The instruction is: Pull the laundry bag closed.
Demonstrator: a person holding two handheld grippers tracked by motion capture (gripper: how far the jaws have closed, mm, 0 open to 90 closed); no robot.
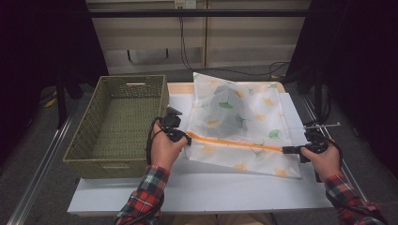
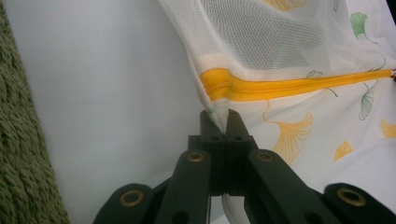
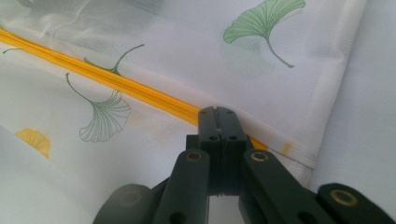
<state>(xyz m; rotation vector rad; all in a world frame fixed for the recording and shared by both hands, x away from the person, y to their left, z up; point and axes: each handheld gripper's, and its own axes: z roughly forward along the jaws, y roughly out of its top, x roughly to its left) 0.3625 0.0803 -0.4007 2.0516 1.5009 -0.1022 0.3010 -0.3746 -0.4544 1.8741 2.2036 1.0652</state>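
I see a desk (image 1: 225, 192) with a white top and a wooden strip along its far edge. On it sit a green woven basket (image 1: 119, 124) at the left and a leaf-printed mesh bag (image 1: 239, 122) with an orange zipper (image 1: 234, 142) beside it.

A white mesh laundry bag (image 1: 239, 124) printed with green and yellow ginkgo leaves lay on the white table top, just right of the basket. Its far part stood puffed up, with something greyish showing dimly through the mesh; the near part lay flat. An orange-yellow zipper (image 1: 237, 142) ran across the near part from left to right, drawn taut and closed along the stretch that could be seen. The left gripper (image 1: 187, 139) pinched the bag's left edge just below the zipper's end, the cloth caught between its closed jaws. The right gripper (image 1: 285, 150) was clamped at the zipper's right end, near the bag's hemmed edge; what exactly it gripped there was hidden.
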